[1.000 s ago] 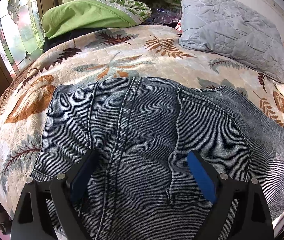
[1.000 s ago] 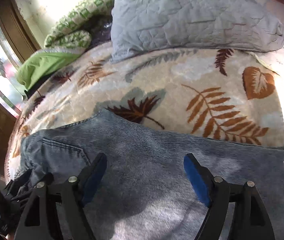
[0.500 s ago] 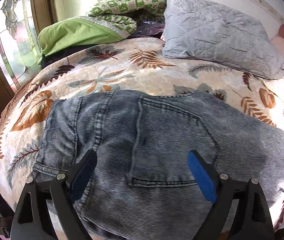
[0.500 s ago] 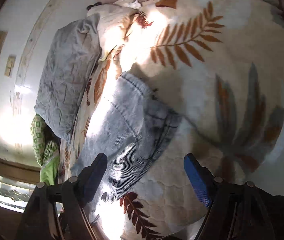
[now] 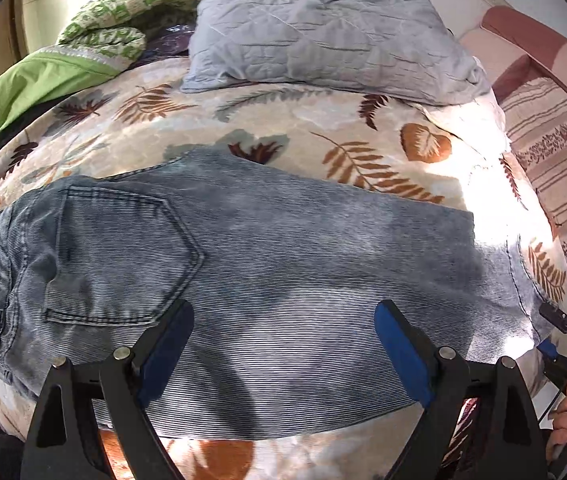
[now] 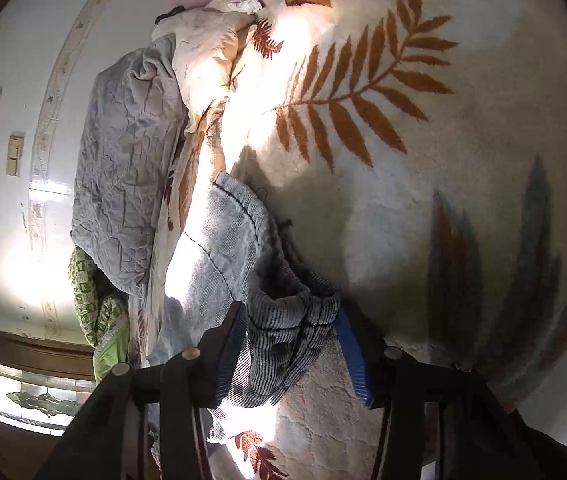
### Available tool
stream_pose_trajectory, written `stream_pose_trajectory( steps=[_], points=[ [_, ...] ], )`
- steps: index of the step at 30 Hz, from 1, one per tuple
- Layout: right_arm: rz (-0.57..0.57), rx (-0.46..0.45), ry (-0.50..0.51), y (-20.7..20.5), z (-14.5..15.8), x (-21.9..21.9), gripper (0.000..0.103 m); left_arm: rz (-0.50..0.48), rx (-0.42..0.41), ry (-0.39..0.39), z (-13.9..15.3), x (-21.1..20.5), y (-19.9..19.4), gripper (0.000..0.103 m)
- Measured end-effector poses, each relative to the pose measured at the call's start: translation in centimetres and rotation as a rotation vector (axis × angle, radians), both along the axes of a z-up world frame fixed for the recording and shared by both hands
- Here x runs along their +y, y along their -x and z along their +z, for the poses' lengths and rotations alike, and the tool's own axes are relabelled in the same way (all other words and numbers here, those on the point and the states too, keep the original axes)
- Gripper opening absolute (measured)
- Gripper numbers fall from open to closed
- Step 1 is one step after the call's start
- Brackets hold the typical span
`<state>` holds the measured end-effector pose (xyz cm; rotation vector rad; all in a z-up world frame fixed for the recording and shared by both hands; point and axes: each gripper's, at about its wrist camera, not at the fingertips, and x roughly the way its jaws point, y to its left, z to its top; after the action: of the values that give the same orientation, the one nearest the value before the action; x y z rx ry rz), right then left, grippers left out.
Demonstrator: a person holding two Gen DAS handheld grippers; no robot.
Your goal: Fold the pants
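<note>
Blue-grey jeans (image 5: 267, 264) lie flat across the leaf-print blanket (image 5: 283, 136), back pocket to the left and leg ends to the right. My left gripper (image 5: 283, 344) is open and empty, hovering over the near edge of the jeans. My right gripper (image 6: 291, 348) is at the leg end, its jaws partly closed around a bunched jeans hem (image 6: 283, 320). It also shows in the left wrist view (image 5: 563, 336) at the far right, at the hem edge.
A grey quilted pillow (image 5: 323, 28) lies at the head of the bed, with green bedding (image 5: 55, 76) to its left. A striped sofa or cushion (image 5: 555, 160) stands on the right. A window (image 6: 23, 392) is on the left wall.
My left gripper has shifted right along the jeans. My right gripper has come down onto the leg end and its jaws have narrowed around the hem.
</note>
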<state>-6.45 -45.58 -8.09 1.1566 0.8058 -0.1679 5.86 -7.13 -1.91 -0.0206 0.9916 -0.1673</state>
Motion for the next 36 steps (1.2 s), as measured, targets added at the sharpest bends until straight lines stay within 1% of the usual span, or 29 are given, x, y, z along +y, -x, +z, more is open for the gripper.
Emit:
stream_pose_trajectory(
  steps=[2, 4, 6, 7, 8, 9, 10, 11, 13, 14, 16, 18, 19, 20, 21, 22, 23, 25, 26, 27, 29, 30, 32, 33, 34, 35, 36],
  points=[
    [0.017, -0.003, 0.030, -0.1, 0.2, 0.2, 0.051, -0.032, 0.019, -0.014, -0.5, -2.1, -0.4, 0.092],
    [0.025, -0.013, 0.042, -0.1, 0.2, 0.4, 0.055, -0.066, 0.028, -0.032, -1.1, -4.2, -0.7, 0.092],
    [0.032, -0.015, 0.054, -0.1, 0.3, 0.6, 0.055, -0.100, 0.027, -0.073, -1.8, -6.1, -0.8, 0.092],
    [0.041, -0.013, 0.069, -0.2, 0.4, 0.7, 0.052, -0.115, 0.029, -0.119, -2.5, -7.0, -0.9, 0.092],
    [0.047, -0.007, 0.090, -0.3, 0.6, 0.8, 0.047, -0.128, 0.042, -0.186, -3.4, -7.9, -1.0, 0.092],
    [0.053, 0.005, 0.112, -0.4, 0.6, 1.0, 0.030, -0.147, 0.062, -0.257, -4.6, -8.7, -1.3, 0.093],
    [0.062, 0.013, 0.115, -0.6, 0.5, 1.1, 0.027, -0.154, 0.038, -0.280, -5.0, -9.0, -1.3, 0.095],
    [0.066, 0.017, 0.120, -0.7, 0.5, 1.2, 0.026, -0.155, 0.015, -0.289, -4.8, -9.0, -1.2, 0.095],
    [0.078, 0.024, 0.156, -0.8, 0.8, 1.5, 0.025, -0.171, 0.021, -0.308, -4.1, -9.2, -1.0, 0.094],
    [0.082, 0.029, 0.173, -0.9, 0.9, 1.7, 0.025, -0.186, 0.009, -0.308, -3.6, -9.2, -0.8, 0.094],
    [0.085, 0.034, 0.191, -1.0, 1.0, 1.9, 0.025, -0.190, -0.043, -0.337, -2.8, -8.8, -0.1, 0.094],
    [0.089, 0.040, 0.212, -1.1, 1.2, 2.2, 0.024, -0.163, -0.083, -0.381, -2.7, -7.7, 0.3, 0.094],
    [0.094, 0.045, 0.229, -1.2, 1.3, 2.4, 0.024, -0.138, -0.086, -0.391, -2.9, -7.0, 0.1, 0.094],
    [0.098, 0.049, 0.245, -1.2, 1.4, 2.6, 0.023, -0.119, -0.061, -0.389, -3.5, -6.4, -0.3, 0.093],
    [0.102, 0.054, 0.267, -1.3, 1.6, 2.8, 0.023, -0.123, -0.016, -0.373, -4.4, -6.0, -0.7, 0.093],
    [0.108, 0.062, 0.295, -1.5, 1.9, 3.1, 0.022, -0.133, -0.020, -0.369, -5.0, -5.9, -0.8, 0.095],
    [0.115, 0.066, 0.321, -1.7, 2.4, 3.5, 0.022, -0.152, -0.036, -0.383, -5.2, -6.1, -0.8, 0.095],
    [0.137, 0.057, 0.395, -2.0, 4.1, 4.6, 0.022, -0.185, -0.049, -0.405, -5.0, -6.4, -0.7, 0.095],
    [0.155, 0.046, 0.441, -2.3, 5.3, 5.3, 0.022, -0.187, -0.038, -0.390, -5.0, -6.2, -1.0, 0.095],
    [0.173, 0.028, 0.480, -2.6, 6.6, 6.1, 0.021, -0.174, -0.016, -0.347, -5.1, -5.6, -1.2, 0.095],
    [0.215, -0.026, 0.549, -3.4, 9.5, 8.4, 0.021, -0.135, 0.039, -0.214, -5.3, -4.0, -2.0, 0.095],
    [0.241, -0.057, 0.578, -3.8, 10.8, 9.8, 0.021, -0.127, 0.052, -0.157, -5.2, -3.2, -2.2, 0.094],
    [0.306, -0.127, 0.623, -4.6, 13.0, 13.1, 0.021, -0.125, 0.057, -0.067, -4.5, -1.8, -2.0, 0.092],
    [0.341, -0.159, 0.635, -4.9, 13.7, 15.0, 0.021, -0.107, 0.059, -0.009, -4.0, -0.8, -1.8, 0.089],
    [0.376, -0.186, 0.643, -5.2, 14.2, 16.8, 0.021, -0.080, 0.060, 0.050, -3.5, 0.6, -1.7, 0.088],
    [0.414, -0.211, 0.649, -5.5, 14.3, 18.9, 0.021, -0.043, 0.052, 0.097, -2.9, 2.2, -1.5, 0.088],
    [0.457, -0.231, 0.648, -5.9, 14.2, 20.9, 0.021, 0.000, 0.033, 0.129, -2.2, 3.9, -1.3, 0.088]
  ],
)
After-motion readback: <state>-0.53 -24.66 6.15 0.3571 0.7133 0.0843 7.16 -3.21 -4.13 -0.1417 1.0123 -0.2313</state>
